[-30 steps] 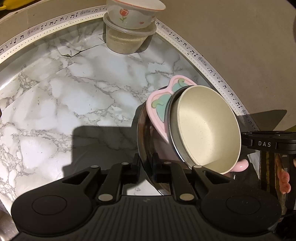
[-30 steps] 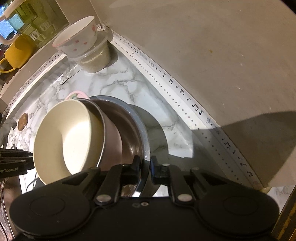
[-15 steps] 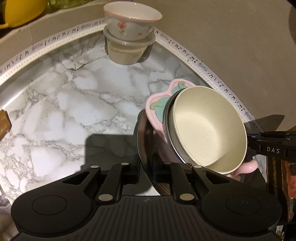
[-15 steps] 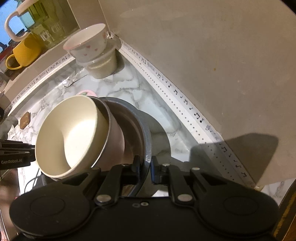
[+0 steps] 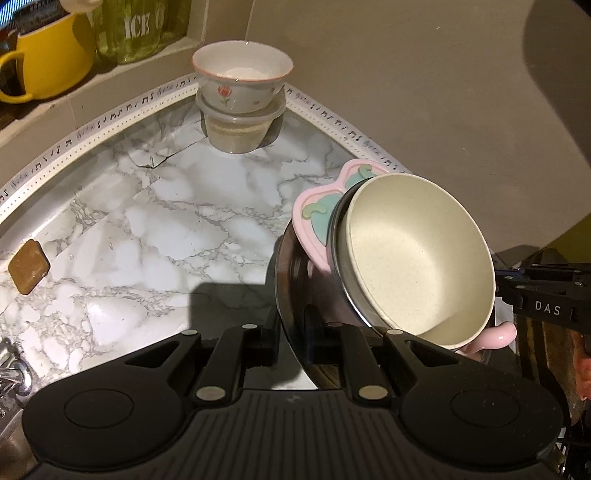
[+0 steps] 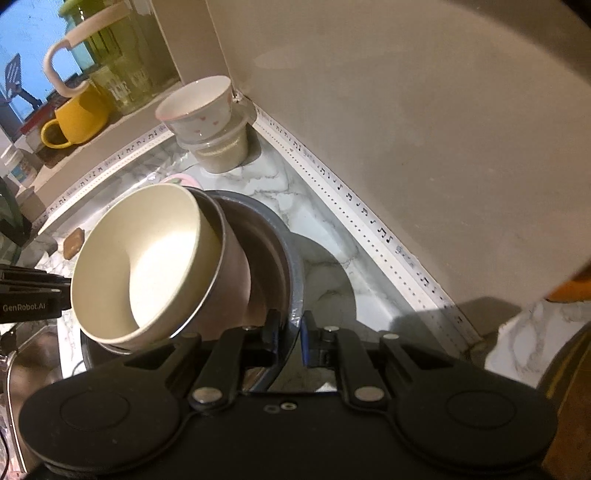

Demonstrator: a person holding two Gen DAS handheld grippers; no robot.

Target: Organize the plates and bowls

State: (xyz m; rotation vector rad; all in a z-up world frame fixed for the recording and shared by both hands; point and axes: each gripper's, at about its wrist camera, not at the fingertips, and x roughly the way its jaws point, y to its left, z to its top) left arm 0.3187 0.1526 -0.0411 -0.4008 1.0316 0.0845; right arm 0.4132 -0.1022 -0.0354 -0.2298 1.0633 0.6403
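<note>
A shallow steel plate (image 5: pixel 291 273) hangs tilted above the marble counter (image 5: pixel 155 229), held at opposite rims. It carries a pink plate (image 5: pixel 306 206) with green shapes, a steel-rimmed bowl (image 6: pixel 236 273) and, nested inside that, a cream bowl (image 5: pixel 417 258). My left gripper (image 5: pixel 291 325) is shut on the plate's near rim. In the right wrist view my right gripper (image 6: pixel 291 332) is shut on the plate's (image 6: pixel 293 258) other rim, with the cream bowl (image 6: pixel 147 266) leaning left. The right gripper's body shows at the left view's right edge.
In the counter's corner a flowered cup (image 5: pixel 242 79) sits on a lidded plastic tub (image 5: pixel 236 129). A ledge behind holds a yellow mug (image 5: pixel 51 51) and green glass jars (image 5: pixel 140 29). A brown square (image 5: pixel 28 266) lies at the left. Beige walls (image 6: pixel 424 129) close the corner.
Both grippers have risen with the stacked plate; the counter looks farther below, and the ledge with the mug and jars has come into view.
</note>
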